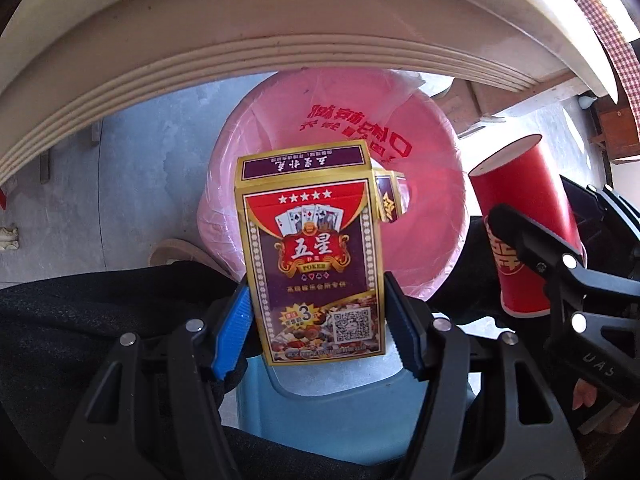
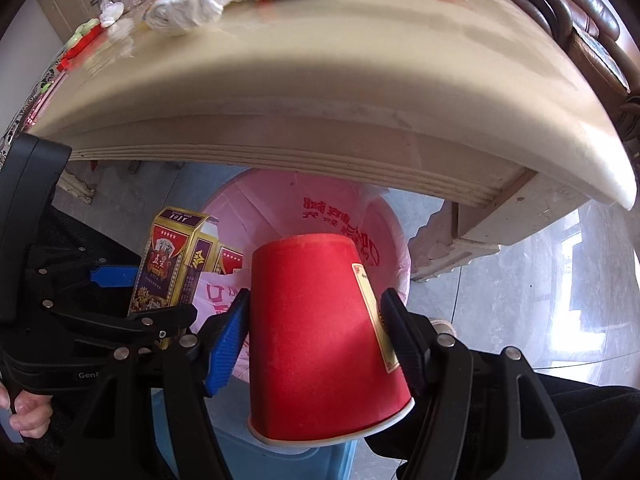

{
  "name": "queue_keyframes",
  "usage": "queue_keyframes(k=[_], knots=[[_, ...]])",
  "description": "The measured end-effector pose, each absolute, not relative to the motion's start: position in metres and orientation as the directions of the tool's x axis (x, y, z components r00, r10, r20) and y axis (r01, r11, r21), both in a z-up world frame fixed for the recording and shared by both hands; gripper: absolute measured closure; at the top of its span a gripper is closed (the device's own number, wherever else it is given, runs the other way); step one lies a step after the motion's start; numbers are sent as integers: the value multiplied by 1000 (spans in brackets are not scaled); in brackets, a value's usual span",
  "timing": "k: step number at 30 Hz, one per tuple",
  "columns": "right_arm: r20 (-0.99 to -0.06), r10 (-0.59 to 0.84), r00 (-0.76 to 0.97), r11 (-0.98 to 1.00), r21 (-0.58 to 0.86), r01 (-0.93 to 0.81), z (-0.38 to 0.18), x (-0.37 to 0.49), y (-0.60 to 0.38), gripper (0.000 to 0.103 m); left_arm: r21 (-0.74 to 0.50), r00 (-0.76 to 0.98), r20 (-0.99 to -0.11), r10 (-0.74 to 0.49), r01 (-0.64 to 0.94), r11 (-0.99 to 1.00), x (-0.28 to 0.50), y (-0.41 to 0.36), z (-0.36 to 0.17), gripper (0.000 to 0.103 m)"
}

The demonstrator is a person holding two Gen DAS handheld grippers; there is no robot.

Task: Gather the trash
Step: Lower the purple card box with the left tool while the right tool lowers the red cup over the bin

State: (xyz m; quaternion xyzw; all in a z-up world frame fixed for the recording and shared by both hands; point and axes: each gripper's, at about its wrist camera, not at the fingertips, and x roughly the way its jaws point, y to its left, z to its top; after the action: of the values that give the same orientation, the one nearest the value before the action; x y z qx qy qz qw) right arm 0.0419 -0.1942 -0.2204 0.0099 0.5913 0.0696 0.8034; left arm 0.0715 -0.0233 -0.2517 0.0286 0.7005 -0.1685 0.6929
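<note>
The card box (image 1: 312, 264) sits clamped between the pads of the left tongs (image 1: 318, 320), gripped low on its two narrow sides, standing up out past the fingertips with its top flap (image 1: 390, 200) hanging open to the right. The red paper cup (image 2: 324, 340) is pinched in the right tongs (image 2: 316, 340), upside down to the camera: base pointing away from the tongs, white rim back near the hinge, pads pressing mid-wall on both sides. Both sets of tongs are closed on their item, neither loose as far as the views show. Straight ahead of both fingertips, beyond the box and cup, is the bin with the pink bag (image 1: 424, 184); its mouth looks wide and empty, partly tucked under the edge of the cream table (image 2: 320, 92). The two tongs are just beside each other, box left of cup. Judgement: this is the drop step. To do it well, get both items clear of the table edge and fully over the bag opening, not over the rim, before letting go. Open one at a time so they don't knock together. The open flap could snag the bag, so release the box from above the liner. The cup is light and squashy; simply open wide and let it fall. Below the tongs are a blue stool (image 1: 340, 412) and dark trousers (image 1: 100, 320), so avoid releasing near those.
</note>
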Motion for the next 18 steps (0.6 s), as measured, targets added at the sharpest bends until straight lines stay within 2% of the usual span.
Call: queue_keyframes(k=[18], knots=[[-976,151,157,988,146,-44,-287,75,-199,38,-176,-168,-976,-141,220,959,96,-34,-311,41]])
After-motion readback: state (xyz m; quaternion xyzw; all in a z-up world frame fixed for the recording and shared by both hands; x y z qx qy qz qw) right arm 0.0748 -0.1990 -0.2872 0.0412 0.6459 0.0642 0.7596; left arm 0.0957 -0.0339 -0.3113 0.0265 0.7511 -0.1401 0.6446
